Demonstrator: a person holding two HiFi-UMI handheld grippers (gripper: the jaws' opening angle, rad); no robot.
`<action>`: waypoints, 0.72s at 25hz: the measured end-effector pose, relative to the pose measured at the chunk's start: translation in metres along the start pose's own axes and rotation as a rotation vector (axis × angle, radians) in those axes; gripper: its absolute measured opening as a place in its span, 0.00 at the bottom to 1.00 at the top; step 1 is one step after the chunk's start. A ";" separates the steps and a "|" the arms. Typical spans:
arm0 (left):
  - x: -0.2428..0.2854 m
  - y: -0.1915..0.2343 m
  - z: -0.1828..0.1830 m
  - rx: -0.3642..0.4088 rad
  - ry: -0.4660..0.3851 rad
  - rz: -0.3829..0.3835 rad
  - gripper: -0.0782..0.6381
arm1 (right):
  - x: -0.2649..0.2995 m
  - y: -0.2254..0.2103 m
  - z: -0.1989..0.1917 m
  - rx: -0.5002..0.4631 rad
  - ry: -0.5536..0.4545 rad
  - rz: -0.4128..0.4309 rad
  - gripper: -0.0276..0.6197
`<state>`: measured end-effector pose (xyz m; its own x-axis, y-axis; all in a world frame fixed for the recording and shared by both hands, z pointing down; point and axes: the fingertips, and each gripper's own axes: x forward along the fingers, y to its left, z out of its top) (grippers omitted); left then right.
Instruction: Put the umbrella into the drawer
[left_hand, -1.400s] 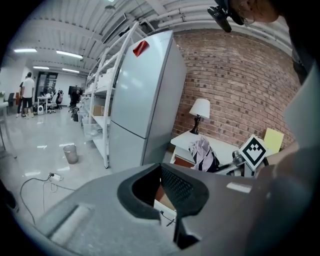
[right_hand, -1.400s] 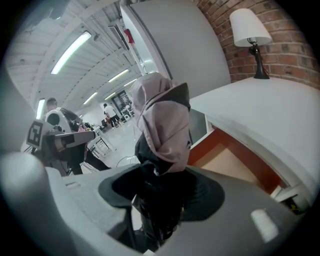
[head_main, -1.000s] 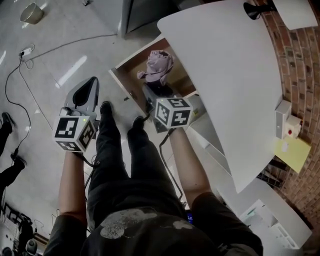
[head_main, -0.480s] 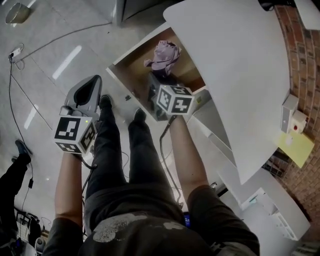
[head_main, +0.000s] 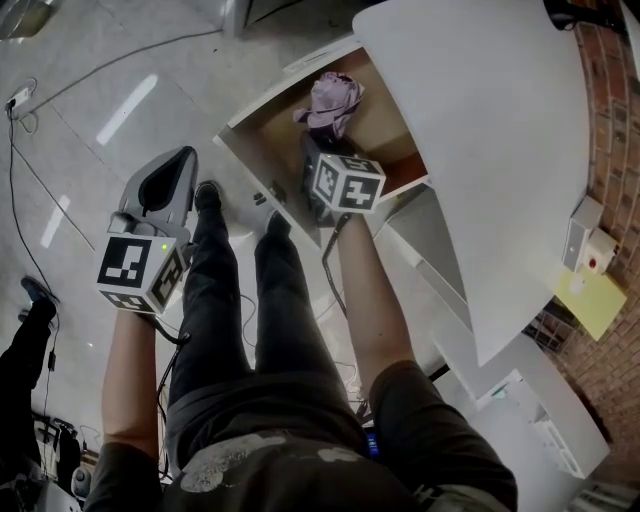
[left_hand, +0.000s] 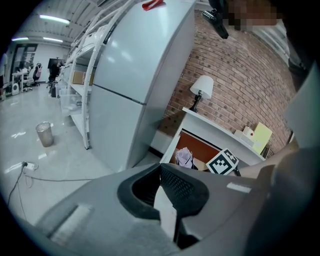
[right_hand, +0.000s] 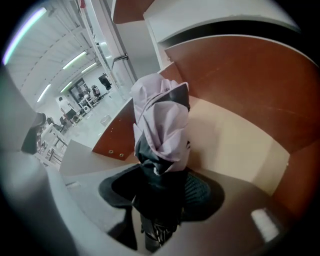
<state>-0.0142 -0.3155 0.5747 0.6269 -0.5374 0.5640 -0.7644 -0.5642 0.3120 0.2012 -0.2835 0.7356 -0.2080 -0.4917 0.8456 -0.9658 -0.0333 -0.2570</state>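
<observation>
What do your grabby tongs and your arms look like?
The left tongs and right tongs are smooth grey shells with black ribbed pads. Each carries a white box printed with black square markers: the left cube and the right cube. Thin black cables trail back along the bare arms, and short dark sleeves sit higher up.

Umbrella (head_main: 335, 98), folded, lilac: one.
Drawer (head_main: 272, 130), open: one.
Tools: two, namely left tool (left_hand: 159, 170) and right tool (right_hand: 161, 187).
Bench (head_main: 470, 130), white top: one.
Table lamp (left_hand: 201, 88), far right: one.
Waste bin (left_hand: 44, 134), on the floor, far left: one.
Yellow sheet (head_main: 588, 300), right: one.
</observation>
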 end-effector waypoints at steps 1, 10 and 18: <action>0.000 0.001 -0.001 -0.006 0.003 0.001 0.12 | 0.003 -0.001 0.000 0.000 0.003 -0.003 0.41; 0.006 0.006 0.003 -0.011 -0.002 0.005 0.12 | 0.019 -0.003 -0.001 0.047 0.018 -0.029 0.41; 0.004 0.002 0.006 -0.012 -0.005 0.003 0.12 | 0.017 -0.006 0.000 0.057 -0.013 -0.037 0.43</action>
<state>-0.0124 -0.3225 0.5724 0.6255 -0.5423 0.5609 -0.7679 -0.5551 0.3197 0.2031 -0.2919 0.7515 -0.1697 -0.5008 0.8488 -0.9624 -0.1014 -0.2522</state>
